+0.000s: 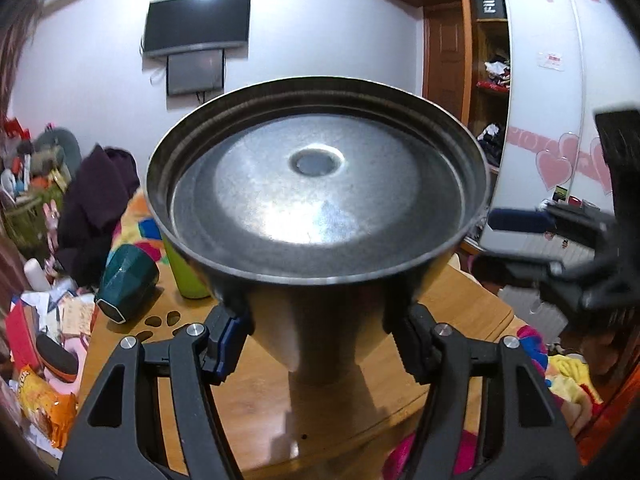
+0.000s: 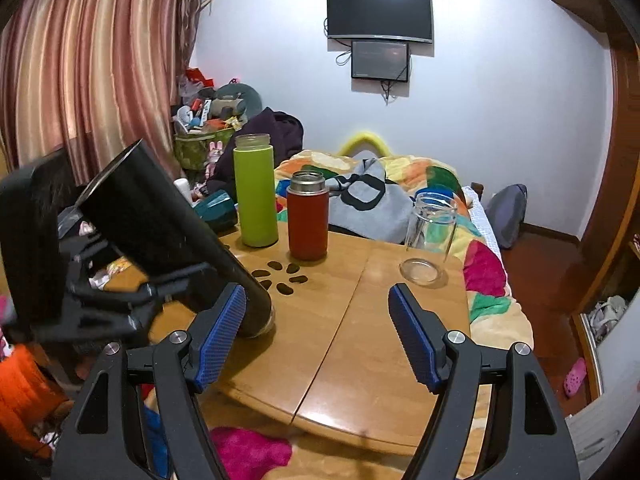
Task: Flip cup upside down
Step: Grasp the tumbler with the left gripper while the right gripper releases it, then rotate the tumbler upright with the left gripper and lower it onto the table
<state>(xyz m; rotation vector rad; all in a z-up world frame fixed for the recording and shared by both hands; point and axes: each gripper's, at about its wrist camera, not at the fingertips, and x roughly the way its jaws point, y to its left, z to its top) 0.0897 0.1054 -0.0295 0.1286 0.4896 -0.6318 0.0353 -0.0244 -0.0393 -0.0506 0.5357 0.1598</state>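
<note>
You've got the cup (image 2: pixel 172 236) clamped in your left gripper (image 1: pixel 316 332), pads pinching the dark wall on both sides, and it's leaning hard over the wooden table (image 2: pixel 360 320), one end down at the tabletop near the leaf-shaped cutouts (image 2: pixel 280 276), the other end up in the air. From the left wrist view you're staring straight at the steel disc face of the upper end; I can't tell for sure whether that's the base or the mouth. Your right gripper (image 2: pixel 318 336) hangs spread wide with nothing between its blue pads (image 2: pixel 222 336), just beside the cup's lower end. Now the risks. That wall is smooth and tapering, so as you roll it further the cup may well slide through the pads and clatter onto the table. The low end looks to be touching or nearly touching the wood; pivot there and it may skid toward the edge. Watch your swing too: the green bottle (image 2: pixel 255 192) and red flask (image 2: pixel 308 216) stand not far behind, and the glass jar (image 2: pixel 430 236) sits off to the right near the table's edge. Your right pad is near enough to bump the cup mid-turn, so mind it.
</note>
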